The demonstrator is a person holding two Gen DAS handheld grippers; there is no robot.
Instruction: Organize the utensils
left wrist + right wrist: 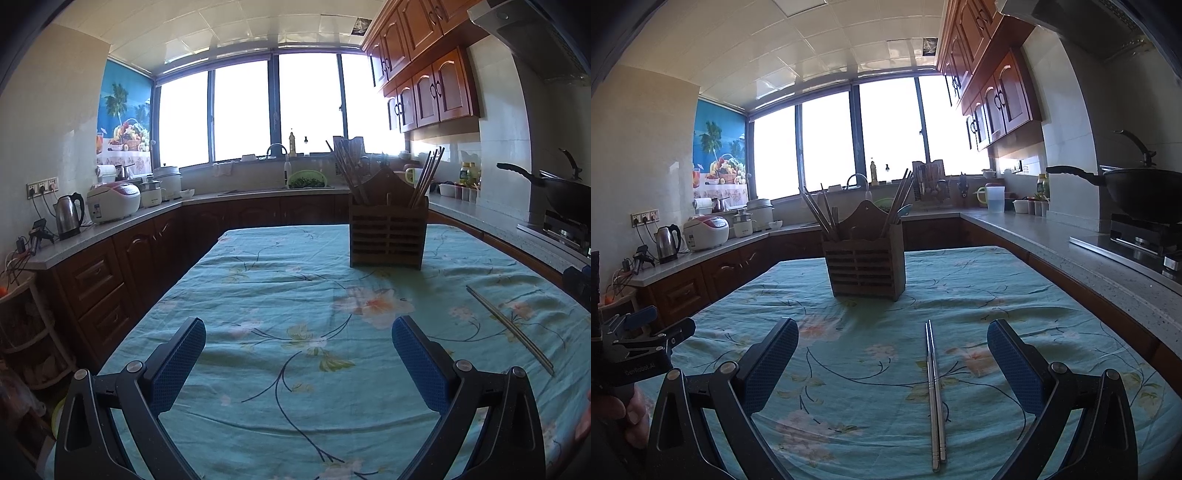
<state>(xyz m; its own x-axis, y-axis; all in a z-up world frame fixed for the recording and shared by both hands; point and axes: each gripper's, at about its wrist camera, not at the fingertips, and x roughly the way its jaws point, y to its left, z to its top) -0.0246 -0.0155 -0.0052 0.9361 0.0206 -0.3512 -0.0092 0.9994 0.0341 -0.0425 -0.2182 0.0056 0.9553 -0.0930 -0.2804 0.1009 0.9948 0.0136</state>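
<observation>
Hovering low over the tabletop [1052,288], the right tongs [892,343] stand wide apart and empty, with a pair of metal chopsticks [935,391] lying on the cloth between their blue pads, nearer the right one. The left tongs [298,341] are likewise spread and hold nothing; from their view the same chopsticks [511,330] lie off to the right. A slatted wooden utensil holder [866,266] stands farther back near the middle of the tabletop, already carrying chopsticks and what looks like a spoon. The step in hand is probably picking up the loose pair, so the right tongs would do well to centre over the shafts and close across both sticks at once. The sticks are thin, smooth and shiny, likely slippery, and lie flat on a soft, wrinkled floral tablecloth [280,280], which may bunch under the pads. The textured pad faces should help the grip. The holder's compartments look narrow, so the sticks should go in nearly upright.
</observation>
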